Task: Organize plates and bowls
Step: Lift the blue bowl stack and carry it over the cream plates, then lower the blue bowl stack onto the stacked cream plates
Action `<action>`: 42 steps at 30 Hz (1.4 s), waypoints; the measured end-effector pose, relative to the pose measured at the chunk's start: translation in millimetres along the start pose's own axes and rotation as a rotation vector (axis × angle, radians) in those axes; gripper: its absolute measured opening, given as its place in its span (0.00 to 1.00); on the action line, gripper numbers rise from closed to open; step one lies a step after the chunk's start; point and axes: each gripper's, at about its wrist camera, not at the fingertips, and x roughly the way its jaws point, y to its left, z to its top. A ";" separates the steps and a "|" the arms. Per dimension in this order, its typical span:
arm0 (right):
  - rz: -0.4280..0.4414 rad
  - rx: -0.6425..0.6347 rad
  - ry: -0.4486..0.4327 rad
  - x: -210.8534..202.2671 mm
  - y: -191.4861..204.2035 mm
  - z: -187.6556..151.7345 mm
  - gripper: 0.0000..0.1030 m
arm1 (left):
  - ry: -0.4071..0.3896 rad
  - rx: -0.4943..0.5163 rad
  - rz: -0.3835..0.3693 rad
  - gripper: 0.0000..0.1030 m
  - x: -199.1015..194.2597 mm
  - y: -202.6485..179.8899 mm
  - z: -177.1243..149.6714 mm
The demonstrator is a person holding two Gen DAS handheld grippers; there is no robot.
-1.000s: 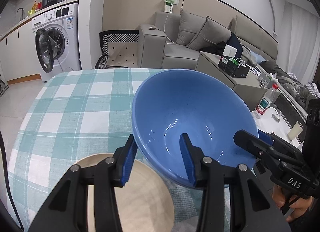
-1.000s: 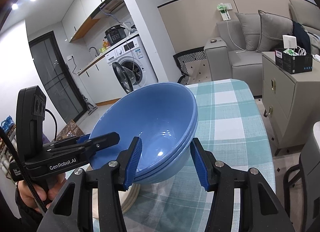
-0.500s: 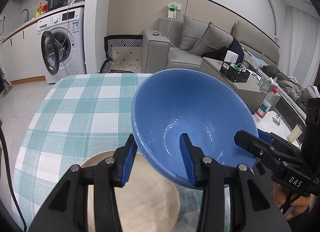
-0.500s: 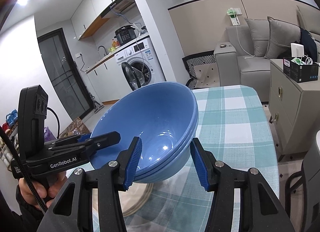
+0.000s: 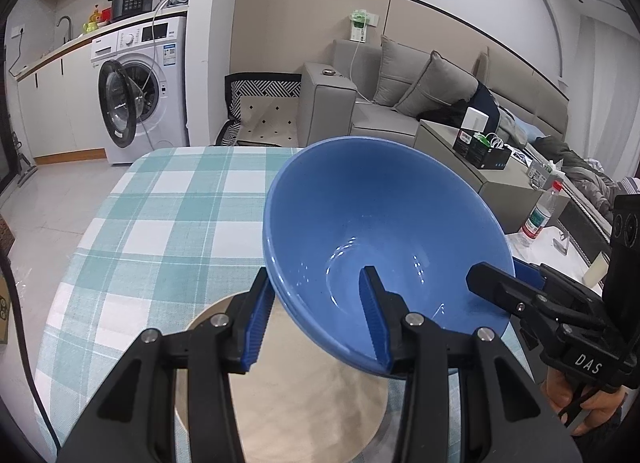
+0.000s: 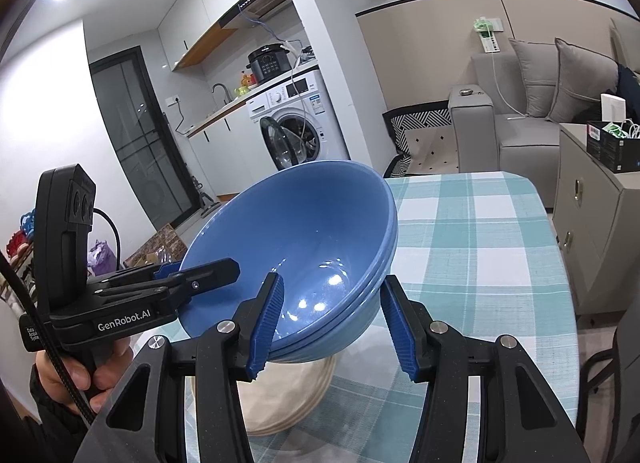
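The left tool (image 5: 316, 319) was pinching the near rim of the blue bowls (image 5: 384, 231), one finger (image 5: 256, 327) outside the wall and the other inside. The right tool (image 6: 332, 323) gripped the opposite rim of the same bowls in the same way, one pad inside and one against the outer wall. In the right wrist view, stepped rims showed that the bowls were nested, at least two of them; the exact count could not be told. The stack was tilted, its mouth turned toward the cameras, and it was held above a beige plate (image 5: 304, 403) that lay on the counter (image 5: 160, 215), which was covered with a teal-and-white checked cloth. Whether the bowls' base touched the plate could not be told. A hand (image 6: 76, 375) held the left tool's grip, seen at the lower left of the right wrist view. A washer (image 5: 136, 91) with its door open stood beyond the counter, with a grey sofa (image 5: 400, 103) to its right.
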 end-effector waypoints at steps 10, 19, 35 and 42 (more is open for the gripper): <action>0.024 -0.020 0.017 14.2 15.5 -5.0 0.50 | 0.001 -0.018 0.024 0.41 -4.0 18.1 -6.6; 0.036 -0.036 0.042 29.9 28.5 -11.0 0.50 | 0.003 -0.038 0.048 0.41 -7.9 34.5 -16.0; 0.063 -0.067 0.100 60.4 48.3 -30.4 0.50 | 0.027 -0.082 0.081 0.41 -4.4 63.7 -35.4; 0.066 -0.071 0.121 70.1 52.0 -35.5 0.50 | 0.050 -0.090 0.090 0.41 1.1 71.0 -42.4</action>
